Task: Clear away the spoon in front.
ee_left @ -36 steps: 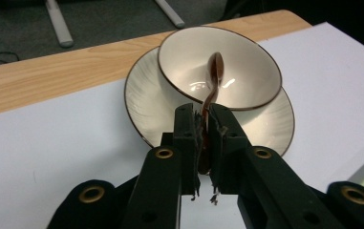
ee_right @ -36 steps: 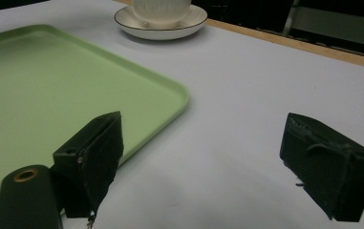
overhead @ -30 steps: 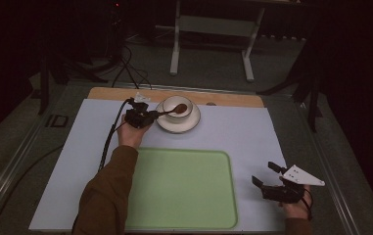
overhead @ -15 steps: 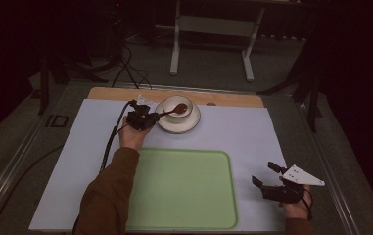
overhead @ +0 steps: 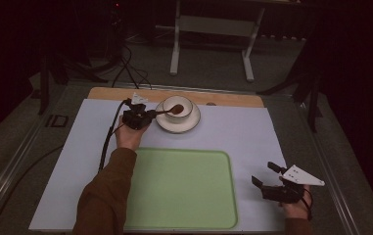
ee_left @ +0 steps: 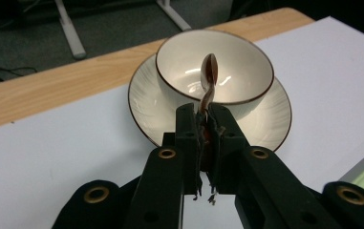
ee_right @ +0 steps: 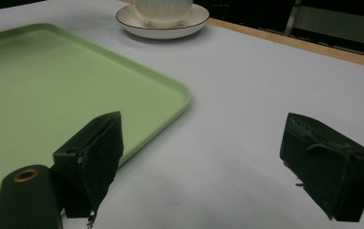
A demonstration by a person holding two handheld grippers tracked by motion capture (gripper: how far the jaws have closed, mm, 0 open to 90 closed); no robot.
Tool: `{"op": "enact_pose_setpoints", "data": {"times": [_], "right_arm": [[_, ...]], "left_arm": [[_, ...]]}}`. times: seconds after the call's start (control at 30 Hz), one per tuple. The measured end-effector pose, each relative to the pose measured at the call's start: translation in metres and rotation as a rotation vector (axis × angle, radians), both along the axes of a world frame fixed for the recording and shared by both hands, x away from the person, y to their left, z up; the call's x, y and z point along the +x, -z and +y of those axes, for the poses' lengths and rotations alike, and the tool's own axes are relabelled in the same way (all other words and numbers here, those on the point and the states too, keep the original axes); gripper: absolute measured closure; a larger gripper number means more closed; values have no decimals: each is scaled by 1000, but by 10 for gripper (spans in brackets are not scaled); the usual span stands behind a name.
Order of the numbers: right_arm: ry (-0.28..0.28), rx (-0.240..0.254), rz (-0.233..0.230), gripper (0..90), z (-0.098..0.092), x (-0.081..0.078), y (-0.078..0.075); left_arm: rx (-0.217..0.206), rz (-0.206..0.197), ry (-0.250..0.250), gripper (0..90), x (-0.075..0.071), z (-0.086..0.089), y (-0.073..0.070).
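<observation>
High view, left gripper: the left gripper [overhead: 147, 115] sits just beside the saucer [overhead: 192, 124], on its left, jaws pinched on the handle of a brown spoon [overhead: 170, 110].
High view, spoon: its bowl hangs over the mouth of the white cup [overhead: 180, 106], which stands on the saucer.
High view, right gripper: the right gripper [overhead: 266, 176] rests well apart from the saucer, toward the near right corner of the mat, jaws spread with nothing between them.
High view, surface: a pale grey mat [overhead: 252, 132] covers the table; a green tray [overhead: 184, 188] lies bare on the near side of the saucer; a wooden strip [overhead: 120, 94] runs along the mat's far edge, just behind the saucer.
High view, room: dark, with a white metal stand [overhead: 213, 29] and loose cables on the floor beyond the saucer.
Left gripper view, grip: the pads are pressed together on the spoon [ee_left: 208, 83] handle; the spoon's bowl is turned on edge inside the cup [ee_left: 215, 67], above its shiny bottom.
Left gripper view, step: judged to be placing the spoon in the cup, or stirring with it.
Left gripper view, next move: probably lower the spoon until it rests against the cup's wall, then loosen the pinch gently so the cup is not tipped.
Right gripper view, jaws: wide apart over bare mat [ee_right: 246, 95], idle.
Right gripper view, landmark: the saucer [ee_right: 163, 26] stands far off past the tray [ee_right: 50, 86] corner.
</observation>
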State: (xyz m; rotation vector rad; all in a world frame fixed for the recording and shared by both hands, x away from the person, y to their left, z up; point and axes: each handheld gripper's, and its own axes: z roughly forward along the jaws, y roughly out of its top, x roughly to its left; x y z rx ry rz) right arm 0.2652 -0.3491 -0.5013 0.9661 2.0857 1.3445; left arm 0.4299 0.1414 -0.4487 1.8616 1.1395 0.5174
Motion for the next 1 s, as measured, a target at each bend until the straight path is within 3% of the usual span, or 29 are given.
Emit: {"op": "enact_pose_setpoints", "data": {"times": [0.47,1.0], "right_arm": [[1,0,1,145,0,0,0],[4,3,-1,146,0,-1,0]], "left_arm": [[-12,-69,-3,840,-21,17,-28],[-9,-96,9,839,-47,32,-43]]}}
